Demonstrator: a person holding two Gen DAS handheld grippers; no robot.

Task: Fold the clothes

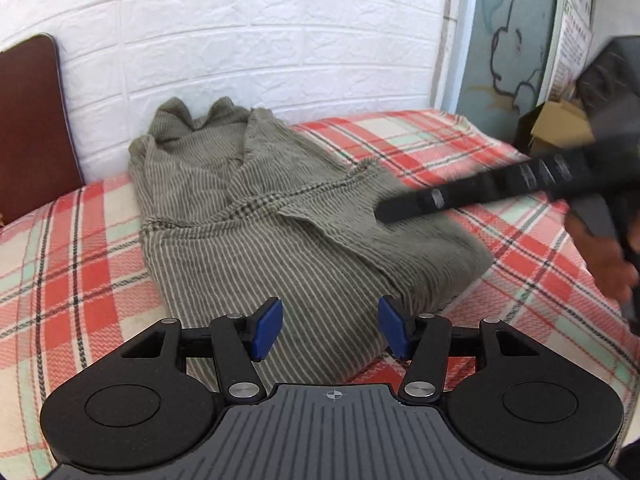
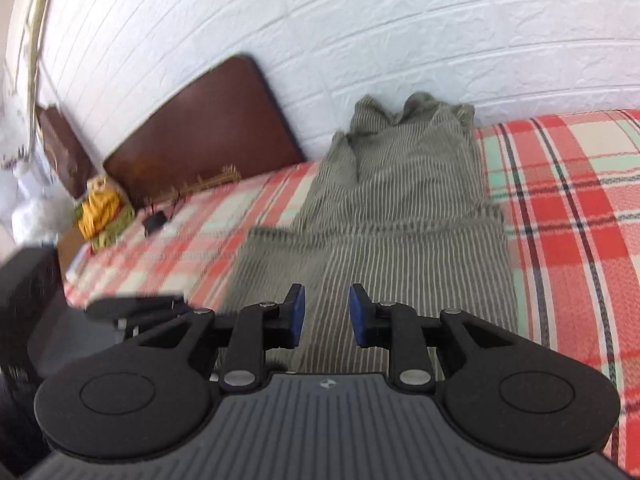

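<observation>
Left wrist view: the left gripper (image 1: 330,330) sits low over the near end of a grey-green striped garment (image 1: 256,216), its blue pads (image 1: 267,328) spread wide apart with only cloth seen between them and nothing gripped. The garment lies partly folded on a red, cream and mint plaid blanket (image 1: 72,272), with one layer turned over across its middle and its far end bunched up against the white brick-pattern wall (image 1: 248,40). The right gripper (image 1: 472,196) enters from the right, blurred, with its tip above the garment's right half. From this side, the jaw gap of that unit cannot be judged. A brown headboard panel (image 1: 32,120) stands at the left edge. A cardboard box (image 1: 560,120) sits at the right, beyond the blanket.

Right wrist view: the right gripper (image 2: 327,316) is positioned above the garment (image 2: 408,200), jaws parted by a moderate gap, holding nothing. The garment runs lengthwise away from the camera to the wall (image 2: 360,20), with the blanket (image 2: 568,208) on both sides. Part of the left gripper (image 2: 136,308) shows blurred at the lower left. The headboard panel (image 2: 200,128) leans against the wall at left, with a yellow-green bundle (image 2: 100,212) near its base.
</observation>
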